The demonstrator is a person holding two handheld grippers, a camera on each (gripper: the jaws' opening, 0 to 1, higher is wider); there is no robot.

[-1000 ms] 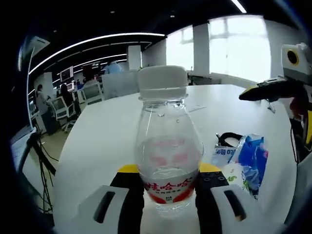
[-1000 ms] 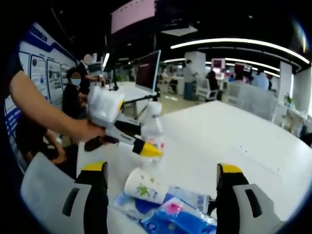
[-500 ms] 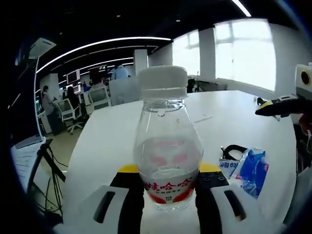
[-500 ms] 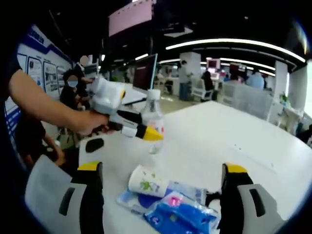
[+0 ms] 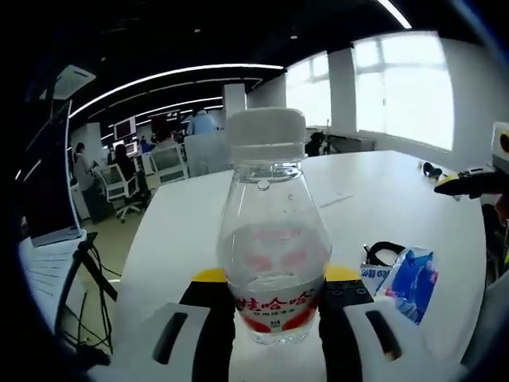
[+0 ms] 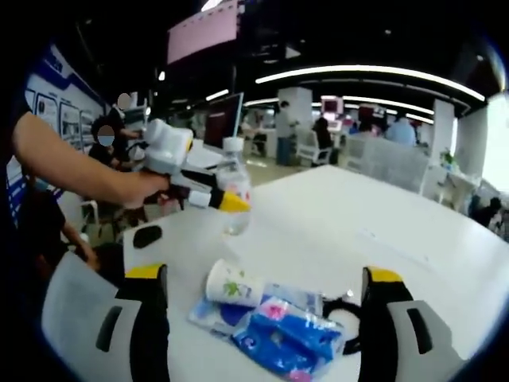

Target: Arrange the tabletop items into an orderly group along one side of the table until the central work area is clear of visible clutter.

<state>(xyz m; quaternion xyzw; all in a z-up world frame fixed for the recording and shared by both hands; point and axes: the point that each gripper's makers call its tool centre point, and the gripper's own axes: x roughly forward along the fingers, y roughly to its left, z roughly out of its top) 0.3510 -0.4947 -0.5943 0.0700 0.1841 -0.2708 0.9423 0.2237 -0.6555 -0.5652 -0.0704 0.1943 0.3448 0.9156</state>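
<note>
Left gripper (image 5: 274, 306) pinches the clear water bottle (image 5: 273, 239) low on its body, at the red label, jaws pressed to both sides; bottle upright, white cap on, a little water inside. In the right gripper view the same bottle (image 6: 233, 191) is held off the white table (image 6: 342, 215), near the table's far corner, with the left gripper (image 6: 231, 203) carried by the person's hand (image 6: 139, 187). Right gripper (image 6: 266, 318) is spread wide with nothing between the jaws, hovering above the remaining pile

Pile under the right gripper: paper cup (image 6: 233, 284) lying on its side, blue tissue pack (image 6: 286, 338) just beside it and touching, black cord (image 6: 347, 318) at the pack's edge. From the left gripper view the tissue pack (image 5: 409, 274) and cord (image 5: 382, 251) sit to the right, right gripper (image 5: 469, 181) above them. Black flat object (image 6: 147, 235) near the table edge, can't tell what

Progress, judged: early to mid. 1 item, the bottle, is in transit toward a side, not set down yet. Cup, pack and cord look ungrouped in the work area, so at least 3 items left plus the bottle placement
</note>
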